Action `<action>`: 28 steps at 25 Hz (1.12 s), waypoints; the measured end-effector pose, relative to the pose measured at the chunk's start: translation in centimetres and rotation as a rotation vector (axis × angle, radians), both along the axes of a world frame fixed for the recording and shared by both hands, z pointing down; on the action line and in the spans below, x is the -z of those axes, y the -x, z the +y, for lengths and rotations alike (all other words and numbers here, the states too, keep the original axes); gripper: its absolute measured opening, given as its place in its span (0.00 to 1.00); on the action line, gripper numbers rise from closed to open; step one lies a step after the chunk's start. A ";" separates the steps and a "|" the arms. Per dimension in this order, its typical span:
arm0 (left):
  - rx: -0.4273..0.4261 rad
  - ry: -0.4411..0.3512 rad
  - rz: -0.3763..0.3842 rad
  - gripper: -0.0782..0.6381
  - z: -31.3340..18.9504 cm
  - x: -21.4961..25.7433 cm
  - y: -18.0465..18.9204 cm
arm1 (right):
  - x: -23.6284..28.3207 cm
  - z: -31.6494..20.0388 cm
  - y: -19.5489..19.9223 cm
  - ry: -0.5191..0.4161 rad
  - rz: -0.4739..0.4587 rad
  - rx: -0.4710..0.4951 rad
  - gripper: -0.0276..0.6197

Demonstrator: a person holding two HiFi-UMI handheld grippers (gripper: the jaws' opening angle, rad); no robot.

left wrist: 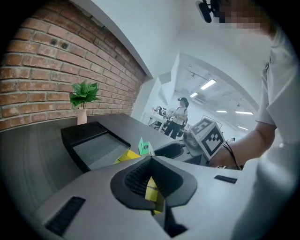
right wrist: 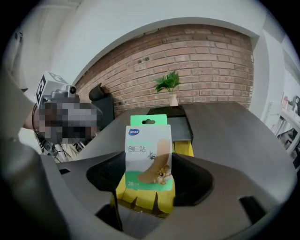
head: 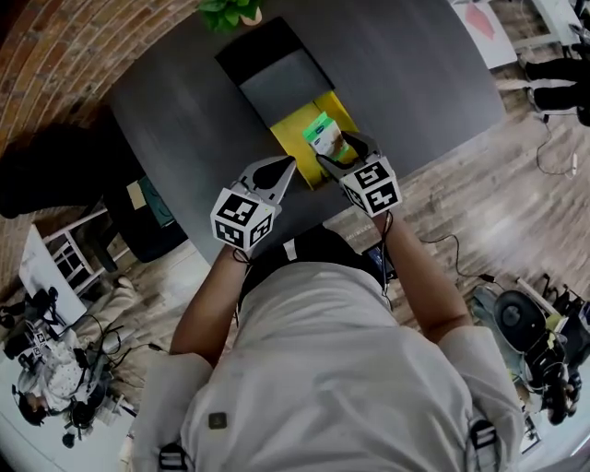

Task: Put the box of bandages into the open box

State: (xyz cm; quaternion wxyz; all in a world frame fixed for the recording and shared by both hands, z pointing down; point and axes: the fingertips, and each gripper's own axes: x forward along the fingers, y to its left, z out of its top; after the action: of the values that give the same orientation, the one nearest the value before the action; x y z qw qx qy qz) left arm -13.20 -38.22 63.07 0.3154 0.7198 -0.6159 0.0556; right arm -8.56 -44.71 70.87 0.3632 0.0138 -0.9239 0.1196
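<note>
The bandage box (head: 324,137), white and green with a plaster printed on it, stands upright between the jaws of my right gripper (head: 337,153), which is shut on it. In the right gripper view the bandage box (right wrist: 146,158) fills the middle of the right gripper (right wrist: 146,190). It hangs over the near end of the open box (head: 300,124), which has a yellow inside and a black lid folded back. My left gripper (head: 287,167) sits at the open box's near left edge. A thin yellow strip (left wrist: 151,189) of its wall is pinched in the left gripper (left wrist: 152,186).
The dark table (head: 415,74) runs to a brick wall, with a potted plant (head: 229,13) behind the box's lid (left wrist: 96,143). A black chair (head: 138,207) stands left of the table's near edge. Cables and gear lie on the wooden floor (head: 461,203).
</note>
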 end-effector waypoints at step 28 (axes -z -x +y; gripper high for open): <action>-0.027 0.109 0.012 0.13 -1.4 -6.2 -1.1 | -10.5 0.7 -1.3 -0.074 0.280 0.176 0.52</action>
State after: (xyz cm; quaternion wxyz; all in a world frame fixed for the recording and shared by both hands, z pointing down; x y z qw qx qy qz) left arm -12.12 -39.57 69.25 0.3569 0.7102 -0.6002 0.0891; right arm -7.23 -44.01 81.35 0.4966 -0.0374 -0.8657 0.0504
